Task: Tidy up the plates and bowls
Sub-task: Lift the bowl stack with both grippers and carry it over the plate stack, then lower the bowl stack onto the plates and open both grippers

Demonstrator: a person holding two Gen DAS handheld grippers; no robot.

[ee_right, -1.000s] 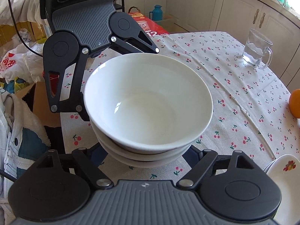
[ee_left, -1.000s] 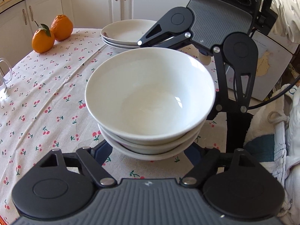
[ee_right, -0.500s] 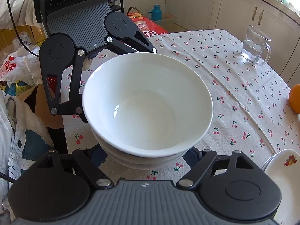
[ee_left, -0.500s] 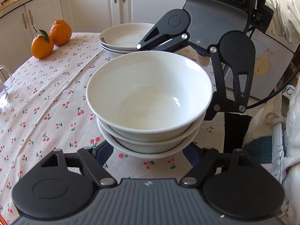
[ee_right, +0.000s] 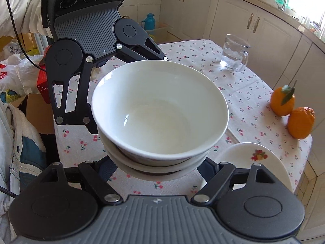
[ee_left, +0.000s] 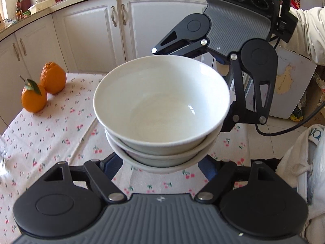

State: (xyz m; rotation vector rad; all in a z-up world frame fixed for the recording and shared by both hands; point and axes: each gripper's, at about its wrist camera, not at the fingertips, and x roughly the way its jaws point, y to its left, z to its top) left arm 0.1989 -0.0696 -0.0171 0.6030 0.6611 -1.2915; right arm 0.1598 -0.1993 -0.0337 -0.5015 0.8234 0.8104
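Three nested white bowls [ee_left: 162, 109], upright, raised above the cherry-print table [ee_left: 50, 126]; white plate [ee_right: 254, 162] alongside.

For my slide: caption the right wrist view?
Both tongs carry stacked white bowls above a cherry-print tablecloth.

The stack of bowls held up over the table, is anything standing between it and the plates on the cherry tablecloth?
Nothing visible does. The stack of bowls hangs above the tablecloth, carried between both sets of tongs. In the right wrist view the plates lie close by, beside the stack. The oranges and glass mug sit off to the side.
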